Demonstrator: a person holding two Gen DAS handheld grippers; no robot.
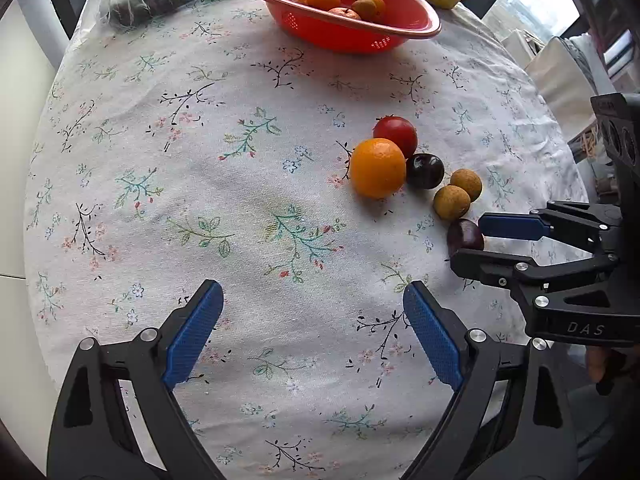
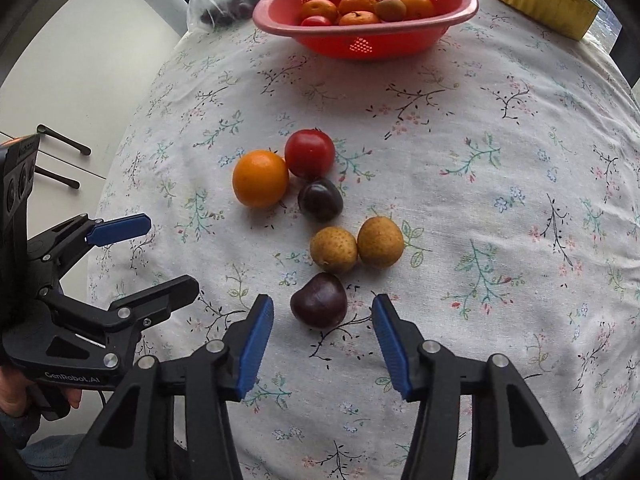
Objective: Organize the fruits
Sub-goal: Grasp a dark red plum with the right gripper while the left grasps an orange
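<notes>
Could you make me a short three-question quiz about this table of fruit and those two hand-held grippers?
1. True or false: the right hand-held gripper is already clamped on a fruit.
2. Which loose fruit lies nearest the right hand-held gripper's fingers? A) the orange B) the tomato C) the nearest dark plum
3. Fill in: the left hand-held gripper stands open over bare ____.

Key:
1. False. Its pads stand on either side of the plum, apart from it.
2. C. The two brown longans and a second dark plum lie farther off, and the red colander farther still.
3. tablecloth.
</notes>
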